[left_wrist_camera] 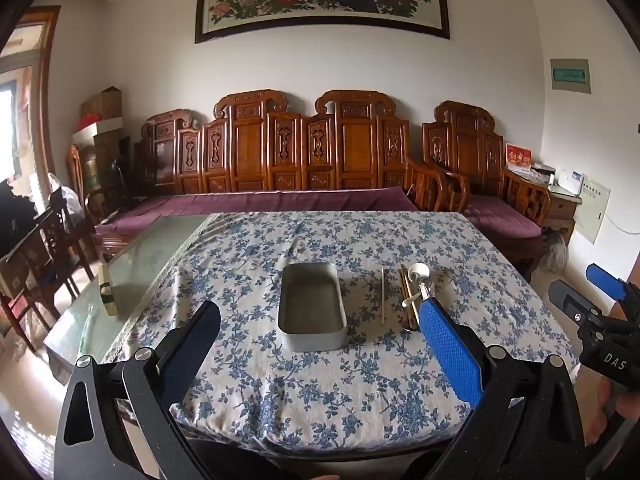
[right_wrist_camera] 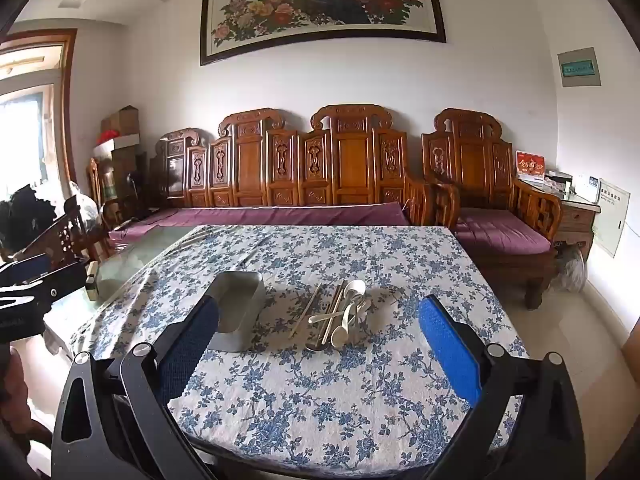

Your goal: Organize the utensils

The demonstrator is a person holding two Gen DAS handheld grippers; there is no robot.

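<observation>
An empty grey metal box lies in the middle of the flowered tablecloth. Just right of it sits a pile of utensils: white spoons, wooden chopsticks and a metal spoon. One chopstick lies apart, between box and pile. My left gripper hovers open above the near side of the table, in front of the box. My right gripper is open too, held short of the pile, and shows in the left wrist view at the right edge. Nothing is between either pair of fingers.
The cloth covers the right part of a glass-topped table; a small block stands on the bare glass. A carved wooden bench with purple cushions lines the far wall. Dark chairs stand at the left.
</observation>
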